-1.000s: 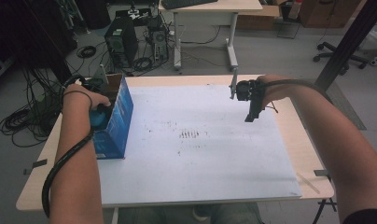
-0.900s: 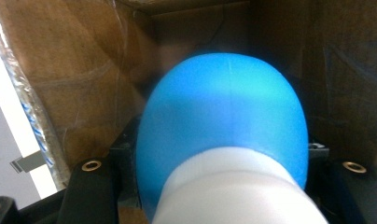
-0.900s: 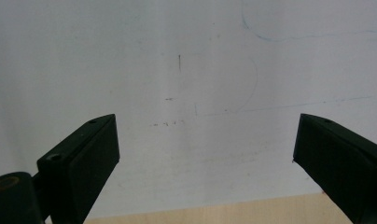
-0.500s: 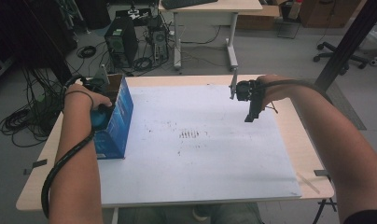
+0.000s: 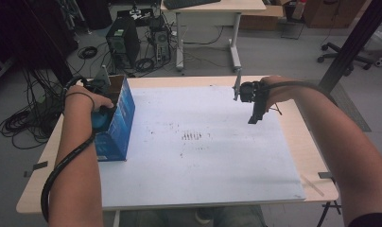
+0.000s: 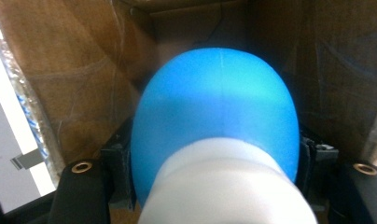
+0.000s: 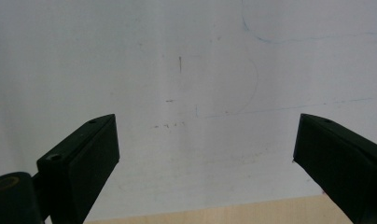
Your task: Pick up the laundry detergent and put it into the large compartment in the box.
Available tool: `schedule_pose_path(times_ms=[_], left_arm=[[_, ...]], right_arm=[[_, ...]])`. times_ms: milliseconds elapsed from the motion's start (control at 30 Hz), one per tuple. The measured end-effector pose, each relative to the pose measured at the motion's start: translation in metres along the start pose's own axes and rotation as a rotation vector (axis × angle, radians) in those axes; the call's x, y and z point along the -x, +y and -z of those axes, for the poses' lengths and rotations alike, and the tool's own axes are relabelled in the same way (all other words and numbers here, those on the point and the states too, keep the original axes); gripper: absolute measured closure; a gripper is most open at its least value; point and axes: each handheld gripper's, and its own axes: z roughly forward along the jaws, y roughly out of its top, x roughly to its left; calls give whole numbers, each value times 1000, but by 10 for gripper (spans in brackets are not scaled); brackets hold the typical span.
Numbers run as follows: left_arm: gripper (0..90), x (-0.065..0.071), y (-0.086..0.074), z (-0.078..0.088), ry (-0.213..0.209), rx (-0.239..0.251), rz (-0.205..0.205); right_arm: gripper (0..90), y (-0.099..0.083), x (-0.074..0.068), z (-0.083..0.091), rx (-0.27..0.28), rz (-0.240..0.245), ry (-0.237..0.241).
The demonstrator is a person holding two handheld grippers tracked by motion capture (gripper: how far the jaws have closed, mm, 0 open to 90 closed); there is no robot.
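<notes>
High view | left hand-held gripper [image 5: 101, 118] is reaching into the blue cardboard box [image 5: 117, 124] at the table's [image 5: 293, 137] left edge, jaws having just been easing open around a blue-and-white bottle [image 6: 214, 130], long axis running straight ahead | right hand-held gripper [image 5: 255, 106] is hovering wide open, empty, well apart | no legible writing.

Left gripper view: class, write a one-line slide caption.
Blue-and-white rounded object between the left claw's just-opening jaws, inside a brown cardboard box.

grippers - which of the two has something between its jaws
The left gripper, down inside the cardboard box: a blue and white rounded object sits between its jaws, which have just been opening. The right gripper is open over bare white sheet.
</notes>
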Motion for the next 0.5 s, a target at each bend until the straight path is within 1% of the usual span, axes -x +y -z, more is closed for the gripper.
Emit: schedule_pose_path(times_ms=[333,500], left_arm=[[283,-1,-2,3,13,3,16],[279,0,-3,5,15,3,16]], right_arm=[[68,-2,-1,1,6,0,-2],[69,-2,-1,1,7,-2,-1]])
